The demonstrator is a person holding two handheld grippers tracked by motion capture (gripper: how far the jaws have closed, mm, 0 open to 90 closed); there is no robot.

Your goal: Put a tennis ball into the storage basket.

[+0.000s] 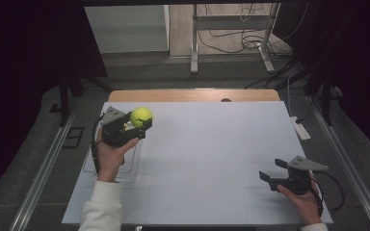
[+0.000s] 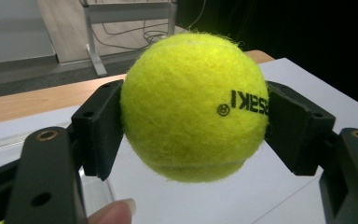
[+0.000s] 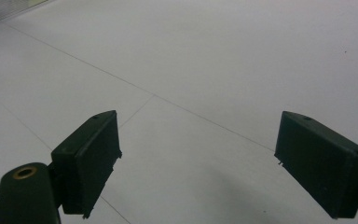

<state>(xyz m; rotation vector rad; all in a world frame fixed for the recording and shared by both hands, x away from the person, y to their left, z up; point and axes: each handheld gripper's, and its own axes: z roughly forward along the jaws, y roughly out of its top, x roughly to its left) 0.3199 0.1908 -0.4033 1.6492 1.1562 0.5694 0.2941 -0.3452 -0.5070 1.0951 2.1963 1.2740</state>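
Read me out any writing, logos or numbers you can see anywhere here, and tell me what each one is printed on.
"KI", upside down in black, then more letters cut off by the jaw, maybe "SA": on the tennis ball clamped in the left gripper.
A small circled mark beside those letters on the ball: too small to read.
High view: the ball's print is too small to read.
White table and right gripper: no text.

Dark curtains, grey floor (image 1: 139, 72), metal stand (image 1: 231, 21), loose cables (image 1: 231, 41)

White table top (image 1: 212, 159); clear tray (image 1: 134, 166) at left edge; metal stand (image 1: 231, 21) behind.
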